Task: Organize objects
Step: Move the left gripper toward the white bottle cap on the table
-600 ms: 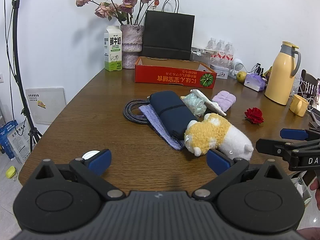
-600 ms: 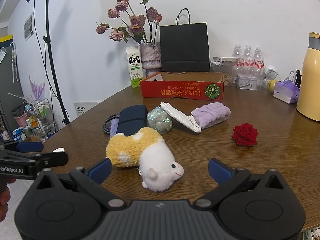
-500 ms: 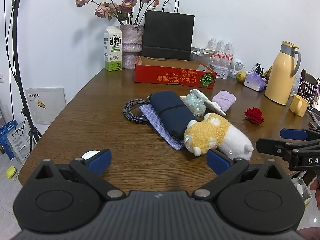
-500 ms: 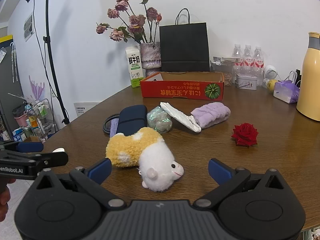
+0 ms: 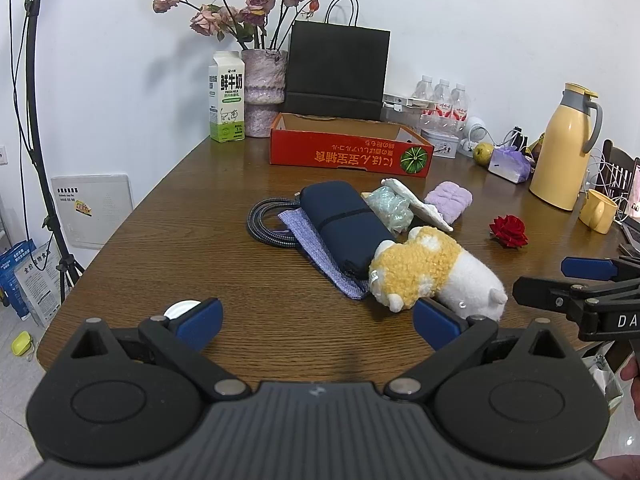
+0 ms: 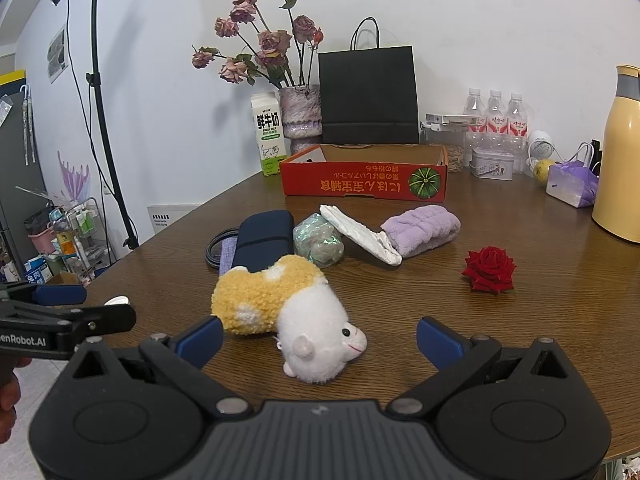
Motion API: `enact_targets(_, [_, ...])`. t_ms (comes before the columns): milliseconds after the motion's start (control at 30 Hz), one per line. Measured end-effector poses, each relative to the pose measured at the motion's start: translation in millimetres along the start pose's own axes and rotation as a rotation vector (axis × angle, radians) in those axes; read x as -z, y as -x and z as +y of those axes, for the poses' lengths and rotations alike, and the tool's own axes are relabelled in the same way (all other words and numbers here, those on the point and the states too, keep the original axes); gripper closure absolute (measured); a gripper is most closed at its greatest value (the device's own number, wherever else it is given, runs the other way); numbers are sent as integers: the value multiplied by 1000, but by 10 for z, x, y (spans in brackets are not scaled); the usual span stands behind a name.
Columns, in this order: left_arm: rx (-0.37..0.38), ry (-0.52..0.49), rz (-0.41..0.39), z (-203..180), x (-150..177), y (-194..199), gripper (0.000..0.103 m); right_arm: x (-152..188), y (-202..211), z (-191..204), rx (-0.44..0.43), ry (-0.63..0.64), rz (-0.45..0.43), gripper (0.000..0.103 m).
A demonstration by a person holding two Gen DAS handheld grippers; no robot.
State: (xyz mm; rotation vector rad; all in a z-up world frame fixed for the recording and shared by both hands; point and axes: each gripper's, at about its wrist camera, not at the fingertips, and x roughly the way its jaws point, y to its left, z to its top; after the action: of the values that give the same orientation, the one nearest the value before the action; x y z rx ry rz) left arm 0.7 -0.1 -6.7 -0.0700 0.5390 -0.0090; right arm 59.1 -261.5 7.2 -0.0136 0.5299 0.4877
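Along the back of the tabletop (image 5: 168, 248) a milk carton (image 5: 227, 97) stood just beside a vase (image 5: 264, 92) of dried roses, with a black paper bag (image 5: 338, 70) upright behind them against the white wall. Further right were three water bottles (image 6: 495, 120), a small tin (image 6: 492, 164), a purple pouch (image 6: 572, 184), a yellow thermos jug (image 5: 566, 146) and a yellow mug (image 5: 599, 211). A black light stand (image 6: 104, 120) rose from the floor at the left, near a cluttered wire rack (image 6: 76, 232).
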Motion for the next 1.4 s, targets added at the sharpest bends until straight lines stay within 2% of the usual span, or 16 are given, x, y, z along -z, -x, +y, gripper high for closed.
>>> enact_targets(1400, [-29, 22, 2, 113, -24, -4, 0, 37, -96, 24, -3, -1, 17, 0])
